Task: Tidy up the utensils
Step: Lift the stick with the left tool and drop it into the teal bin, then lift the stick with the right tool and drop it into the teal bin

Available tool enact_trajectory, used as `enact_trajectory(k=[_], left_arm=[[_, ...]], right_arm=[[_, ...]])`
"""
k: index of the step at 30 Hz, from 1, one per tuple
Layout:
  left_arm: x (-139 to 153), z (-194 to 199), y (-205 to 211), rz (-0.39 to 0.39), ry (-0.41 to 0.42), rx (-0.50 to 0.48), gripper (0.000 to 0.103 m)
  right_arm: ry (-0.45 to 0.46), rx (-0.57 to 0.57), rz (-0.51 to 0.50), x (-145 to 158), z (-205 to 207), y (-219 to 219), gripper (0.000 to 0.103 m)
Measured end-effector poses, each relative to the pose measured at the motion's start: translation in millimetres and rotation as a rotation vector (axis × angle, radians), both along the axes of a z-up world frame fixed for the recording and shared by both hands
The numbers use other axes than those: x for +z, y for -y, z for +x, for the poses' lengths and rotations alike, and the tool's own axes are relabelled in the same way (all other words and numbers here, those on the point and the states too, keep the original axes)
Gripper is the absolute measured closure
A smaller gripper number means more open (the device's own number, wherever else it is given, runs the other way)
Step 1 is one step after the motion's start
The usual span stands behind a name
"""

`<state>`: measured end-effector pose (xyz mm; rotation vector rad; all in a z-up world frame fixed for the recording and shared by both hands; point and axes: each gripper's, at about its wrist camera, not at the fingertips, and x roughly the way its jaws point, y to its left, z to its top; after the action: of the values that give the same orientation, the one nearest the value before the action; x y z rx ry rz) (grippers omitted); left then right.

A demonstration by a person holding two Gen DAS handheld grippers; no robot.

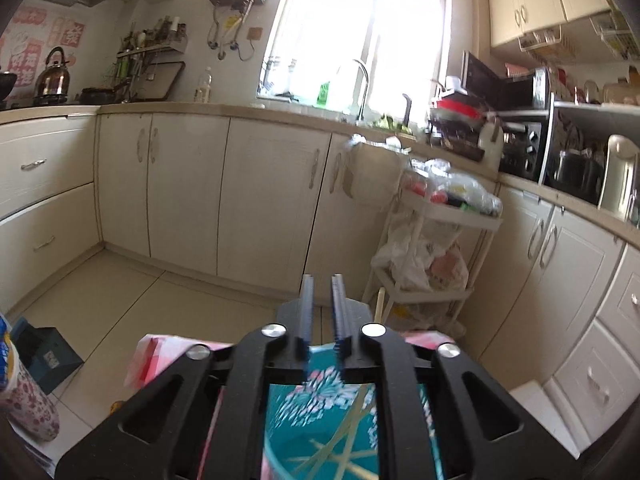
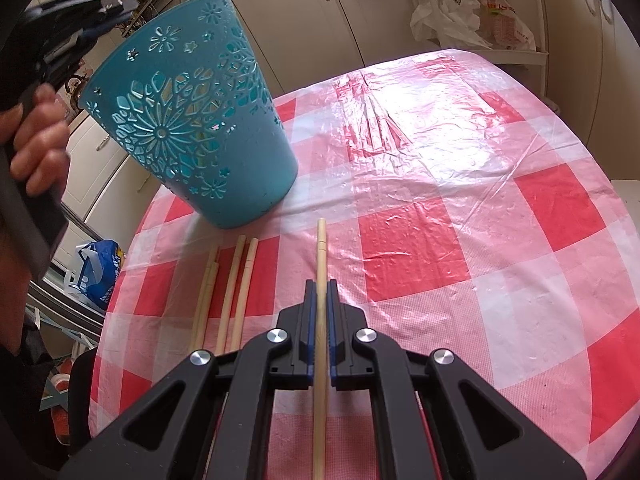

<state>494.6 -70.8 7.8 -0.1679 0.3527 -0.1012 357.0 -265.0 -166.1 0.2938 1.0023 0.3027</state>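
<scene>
glossy plastic tablecloth (image 2: 460,208), matt wooden chopsticks (image 2: 236,280)

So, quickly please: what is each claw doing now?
Left claw: slightly open, holding nothing.
Right claw: closed on one chopstick.

Left gripper (image 1: 323,280): black plastic frame w/ triangular cut-outs, four silver round screws, two slim fingers (image 1: 307,300) faced w/ ribbed blue pads. Right gripper (image 2: 321,286): same build, blue pads, silver screws. Left hand (image 2: 36,136): bare; dark grip handle.
</scene>
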Motion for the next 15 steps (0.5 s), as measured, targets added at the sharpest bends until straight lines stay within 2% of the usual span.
enact_trajectory(k=[2,6,10,12,15], left_arm=[[-3.5,-8.9,-7.0,-0.005,-0.01,0.01,0.077],[-10.9,-34.1,-26.5,-0.025,-0.014,0.039,0.066],[-22.5,-60.4,-44.9,-0.041,-0.026,0.064,0.062],[-33.1,-75.5,-54.1,-0.052,-0.039,0.082,0.056],[-49.5,-90.2,-65.0,-0.058,-0.071,0.093,0.056]], right_arm=[[0.0,-0.001,0.003,-0.2,0.5,0.5,0.097],[0.005,-0.004,0.01,-0.1,1.9,2.0,0.097],[0.041,-0.017,0.032,6.9,-0.4,7.1,0.097],[0.07,-0.028,0.058,13.2,-1.7,11.0,0.097],[0.122,-0.043,0.117,24.9,-4.5,17.2,0.097]])
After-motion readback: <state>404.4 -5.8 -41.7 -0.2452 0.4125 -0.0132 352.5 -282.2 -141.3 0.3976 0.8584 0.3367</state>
